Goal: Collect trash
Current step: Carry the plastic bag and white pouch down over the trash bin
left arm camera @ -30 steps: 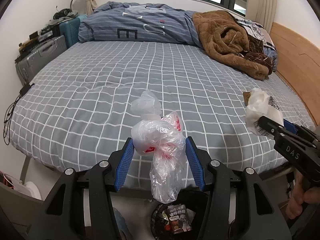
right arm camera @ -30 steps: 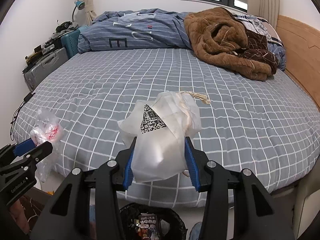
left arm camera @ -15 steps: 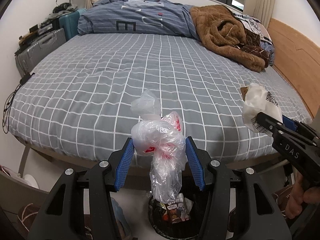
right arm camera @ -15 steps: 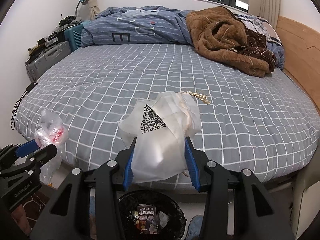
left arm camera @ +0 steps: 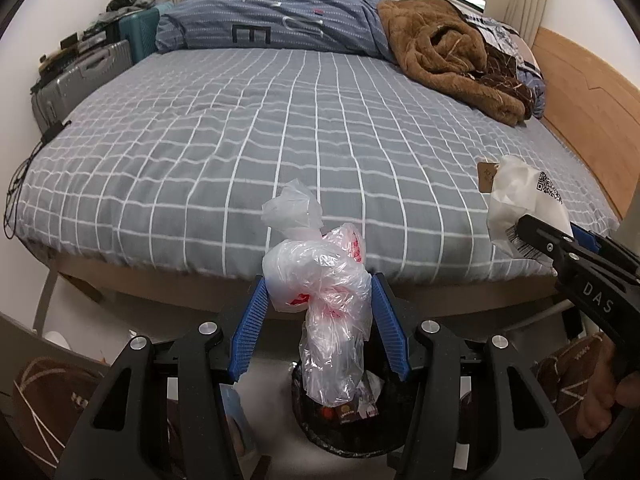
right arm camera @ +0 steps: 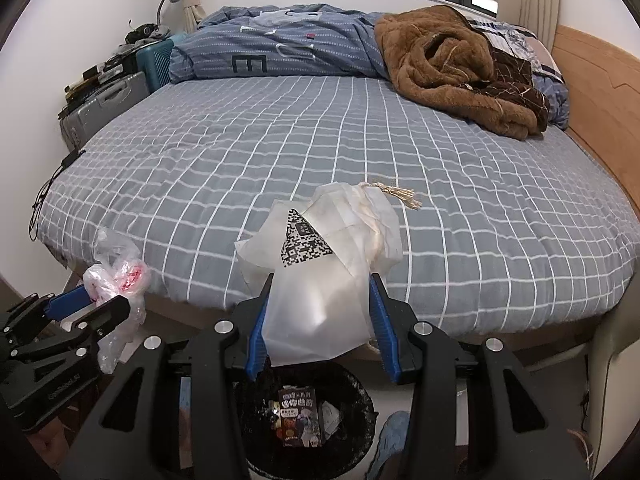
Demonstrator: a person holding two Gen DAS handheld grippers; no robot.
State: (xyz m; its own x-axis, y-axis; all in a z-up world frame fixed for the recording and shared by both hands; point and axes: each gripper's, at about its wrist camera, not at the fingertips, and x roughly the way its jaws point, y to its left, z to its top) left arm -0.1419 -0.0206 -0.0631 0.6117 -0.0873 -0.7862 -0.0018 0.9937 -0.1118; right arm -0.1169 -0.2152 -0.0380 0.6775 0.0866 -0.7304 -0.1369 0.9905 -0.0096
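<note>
My left gripper (left arm camera: 318,292) is shut on a crumpled clear plastic bag with red print (left arm camera: 320,280), which hangs down over a black-lined trash bin (left arm camera: 344,428) on the floor. My right gripper (right arm camera: 318,292) is shut on a white pouch with a QR code and drawstring (right arm camera: 320,280), held above the same trash bin (right arm camera: 308,412), which holds several wrappers. Each gripper shows in the other's view: the right gripper (left arm camera: 532,226) with the pouch (left arm camera: 520,196) at the right, the left gripper (right arm camera: 108,304) with the plastic bag (right arm camera: 116,276) at the left.
A bed with a grey checked sheet (left arm camera: 280,128) fills the view beyond the bin; a blue duvet (left arm camera: 272,20) and a brown blanket (left arm camera: 448,48) lie at its far side. Suitcases (left arm camera: 80,76) stand along the left wall. A wooden headboard (left arm camera: 580,92) runs on the right. Slippered feet (left arm camera: 572,372) stand beside the bin.
Both grippers have pulled back from the bed and sunk, each keeping its bag. The bed's edge has slid up in view and the trash bin shows more fully under them.
</note>
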